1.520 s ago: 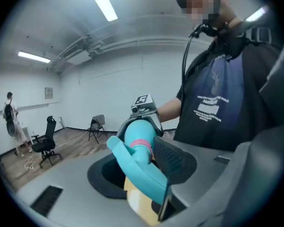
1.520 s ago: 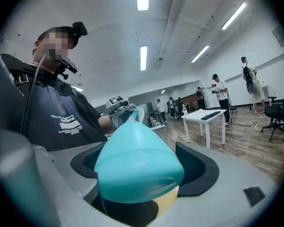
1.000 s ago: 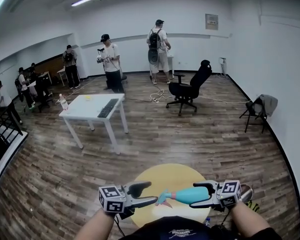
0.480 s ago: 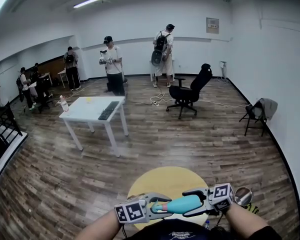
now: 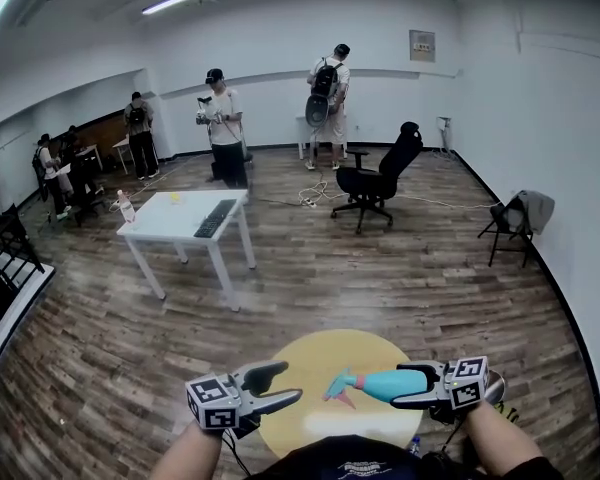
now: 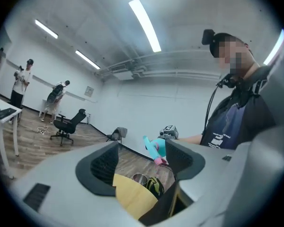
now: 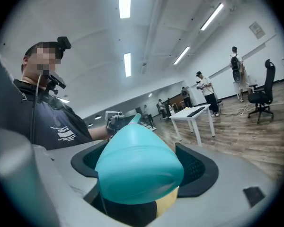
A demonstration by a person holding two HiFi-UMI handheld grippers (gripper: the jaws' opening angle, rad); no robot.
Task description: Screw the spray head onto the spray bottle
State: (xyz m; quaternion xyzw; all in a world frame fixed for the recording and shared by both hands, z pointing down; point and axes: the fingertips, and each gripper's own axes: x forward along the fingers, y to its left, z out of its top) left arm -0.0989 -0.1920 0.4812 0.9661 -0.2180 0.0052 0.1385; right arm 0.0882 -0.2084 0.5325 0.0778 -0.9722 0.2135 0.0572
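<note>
- Head view: we see the teal spray bottle point(image 5: 392, 385) lying level in the air over the round yellow table point(image 5: 310, 353). Its spray head point(image 5: 340, 381), with a pink collar at the neck, points toward the left gripper point(image 5: 286, 382).
- The right gripper point(image 5: 406, 387) has the bottle by its body. In the right gripper view, the teal body fills the space between the pads, so the jaws stand wide around it.
- Half a second ago the left gripper was up at the spray head with its jaws drawn in around it. Now it sits well apart from the head and its jaws have just been opening. In the left gripper view they are spread wide with nothing between them.
- We read this as a release between twists. The head stays on the neck with nothing gripping it, so the thread has probably caught. We cannot tell from here whether it is fully tight.
- We judge the next move is for the left gripper to return to the head for another turn while the right keeps the bottle steady.
- Further out are a white table point(image 5: 170, 223) with a keyboard point(image 5: 216, 216), a black office chair point(image 5: 380, 173), and people standing near the far wall.
</note>
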